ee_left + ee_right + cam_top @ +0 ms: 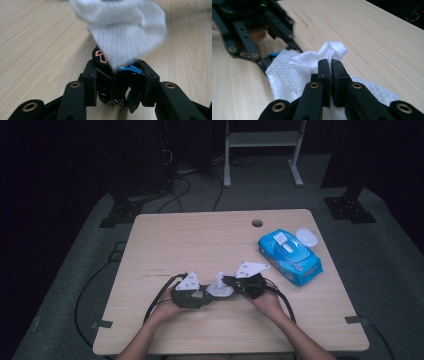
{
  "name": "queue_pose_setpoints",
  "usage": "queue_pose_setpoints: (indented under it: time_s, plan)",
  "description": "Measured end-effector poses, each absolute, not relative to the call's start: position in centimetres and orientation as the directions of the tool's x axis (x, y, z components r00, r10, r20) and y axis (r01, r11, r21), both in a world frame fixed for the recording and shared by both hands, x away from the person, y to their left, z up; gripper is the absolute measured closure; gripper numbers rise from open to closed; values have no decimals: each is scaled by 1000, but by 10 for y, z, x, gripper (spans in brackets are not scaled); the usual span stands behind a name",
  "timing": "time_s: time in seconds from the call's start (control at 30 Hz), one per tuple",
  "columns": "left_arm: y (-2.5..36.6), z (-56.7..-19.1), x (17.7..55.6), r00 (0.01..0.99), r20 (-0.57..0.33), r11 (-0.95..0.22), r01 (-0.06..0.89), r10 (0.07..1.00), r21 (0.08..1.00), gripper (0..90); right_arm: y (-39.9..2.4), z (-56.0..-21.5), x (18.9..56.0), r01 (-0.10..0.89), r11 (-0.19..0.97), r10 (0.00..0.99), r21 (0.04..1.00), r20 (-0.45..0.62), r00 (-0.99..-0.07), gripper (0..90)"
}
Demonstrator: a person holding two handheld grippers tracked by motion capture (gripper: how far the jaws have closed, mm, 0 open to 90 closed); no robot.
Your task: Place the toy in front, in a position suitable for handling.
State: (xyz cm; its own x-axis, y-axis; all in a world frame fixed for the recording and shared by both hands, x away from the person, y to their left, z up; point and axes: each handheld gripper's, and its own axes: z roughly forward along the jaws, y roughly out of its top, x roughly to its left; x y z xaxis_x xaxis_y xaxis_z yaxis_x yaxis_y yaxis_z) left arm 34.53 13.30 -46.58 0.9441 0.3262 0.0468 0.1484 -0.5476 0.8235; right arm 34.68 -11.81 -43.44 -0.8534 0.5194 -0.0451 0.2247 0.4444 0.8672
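Table (210,245) evenly lit, surroundings dark; close gripper views partly blurred.

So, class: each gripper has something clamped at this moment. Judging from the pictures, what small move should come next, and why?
Probably rub the white wipe, pinched by the right gripper, across the small dark object clamped in the left gripper. The wipe already drapes over it.
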Motion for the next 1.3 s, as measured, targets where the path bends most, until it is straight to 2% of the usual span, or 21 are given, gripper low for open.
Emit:
queue_pose_setpoints:
  time_s: [0.1,0.23,0.3,0.6,0.7,0.77,0.9,1.1,1.17,1.3]
  plan:
    - [132,-466,346,944,38,-545,156,328,824,577,-115,-435,345,229,434,512,871,-29,-858,862]
    - [132,-466,346,944,32,-543,162,330,824,577,-93,-437,337,211,422,445,882,1,-896,861]
    - [133,-466,346,945,34,-543,158,327,825,577,-90,-436,335,187,439,438,879,-28,-899,861]
    - [132,-466,346,945,44,-548,149,323,823,577,-136,-435,348,259,408,564,876,-19,-826,862]
    - [132,-467,346,945,40,-545,153,326,824,577,-130,-436,346,264,402,563,877,-10,-826,862]
    - [132,-467,346,945,41,-546,152,325,824,577,-119,-436,343,251,405,529,879,-2,-849,862]
    - [133,-467,346,945,41,-548,153,324,823,576,-109,-436,340,213,438,506,873,-44,-861,862]
    - [134,-467,347,945,38,-546,154,324,823,577,-143,-432,349,233,452,584,861,-88,-807,862]
    - [134,-467,348,945,40,-545,152,324,824,577,-156,-432,352,267,428,600,863,-51,-799,863]
    - [133,-467,348,946,44,-555,150,320,818,577,-156,-433,351,271,430,602,861,-49,-797,863]
